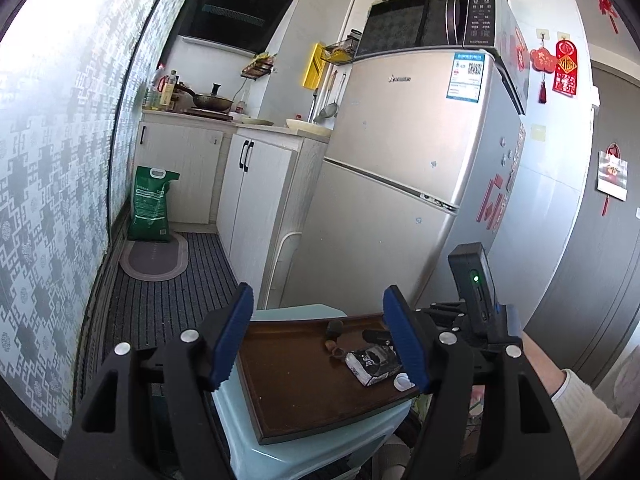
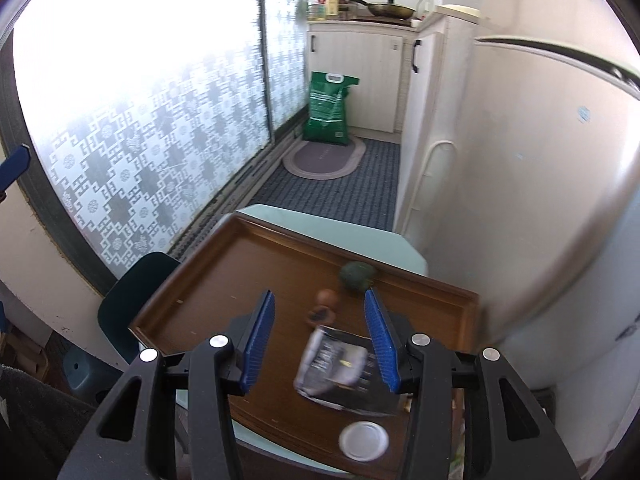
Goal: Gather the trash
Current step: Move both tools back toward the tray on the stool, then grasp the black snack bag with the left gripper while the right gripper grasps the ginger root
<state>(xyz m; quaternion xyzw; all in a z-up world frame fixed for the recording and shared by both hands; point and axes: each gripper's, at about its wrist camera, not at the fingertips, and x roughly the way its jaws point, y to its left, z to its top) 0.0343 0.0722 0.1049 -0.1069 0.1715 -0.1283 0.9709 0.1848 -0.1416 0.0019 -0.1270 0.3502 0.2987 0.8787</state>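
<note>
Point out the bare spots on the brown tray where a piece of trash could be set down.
The brown tray is bare across its whole window-side half, from the near rim to the far rim. The fridge-side half is crowded: black-and-white packet, white lid, brown scrap and dark green ball.

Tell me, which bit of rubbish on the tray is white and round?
The small lid, at the tray's near edge. The wrapper is black and silver, the ball dark green.
</note>
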